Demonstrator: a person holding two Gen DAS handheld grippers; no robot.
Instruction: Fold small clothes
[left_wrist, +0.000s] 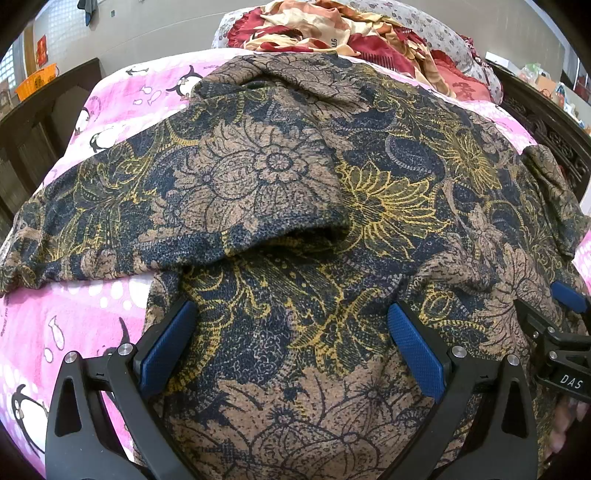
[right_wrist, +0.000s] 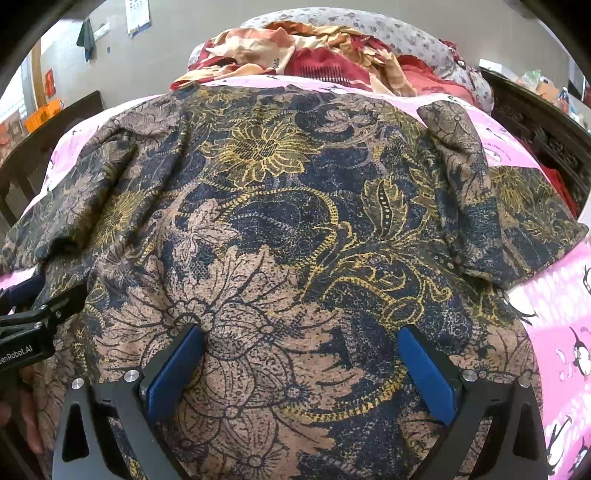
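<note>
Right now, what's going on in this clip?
A person is working with two handheld grippers over a floral-print top spread on a pink penguin bedsheet. The left sleeve is folded across the body. The left gripper and right gripper are both open above the near hem, gripping nothing.

Floral garment (left_wrist: 295, 192) fills frame centre, covering most of the pink sheet (left_wrist: 74, 317). Bare sheet only lower left in left view, right edge in right view. Bedding pile (left_wrist: 354, 37) blocks top of frame; dark bed frame (left_wrist: 546, 122) bounds upper right.
</note>
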